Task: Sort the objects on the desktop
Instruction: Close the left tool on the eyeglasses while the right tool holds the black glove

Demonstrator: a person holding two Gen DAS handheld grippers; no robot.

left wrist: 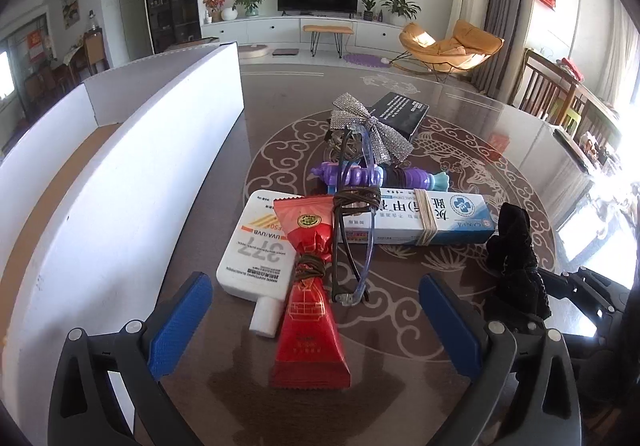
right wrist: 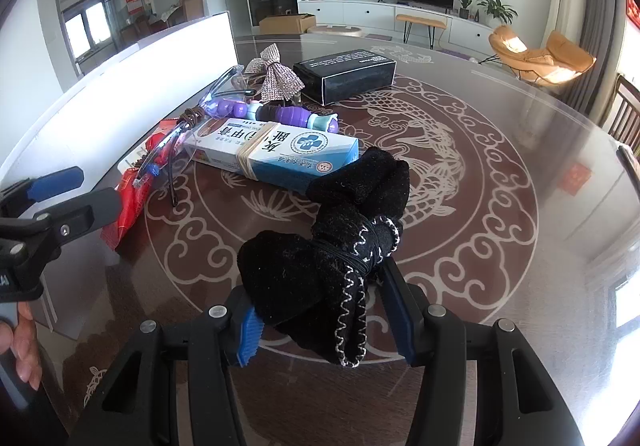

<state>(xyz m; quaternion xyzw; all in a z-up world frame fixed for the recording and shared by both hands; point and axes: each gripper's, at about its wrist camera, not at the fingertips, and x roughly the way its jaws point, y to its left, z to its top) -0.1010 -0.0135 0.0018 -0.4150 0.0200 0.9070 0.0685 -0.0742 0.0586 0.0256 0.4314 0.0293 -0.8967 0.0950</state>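
My right gripper (right wrist: 320, 326) clamps the black cloth bundle (right wrist: 332, 246); my left gripper (left wrist: 316, 322) gapes wide around the red packet (left wrist: 310, 326), ready to close, then the white box (left wrist: 120, 174).

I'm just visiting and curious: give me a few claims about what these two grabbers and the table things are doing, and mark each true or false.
1. The right gripper is clamped on a black cloth bundle. True.
2. The left gripper holds the red packet. False: it is open, with the packet lying between its fingers on the table.
3. A rubber band wraps the blue-and-white box. True.
4. The glasses lie inside the white bin. False: they rest on the pile beside it.
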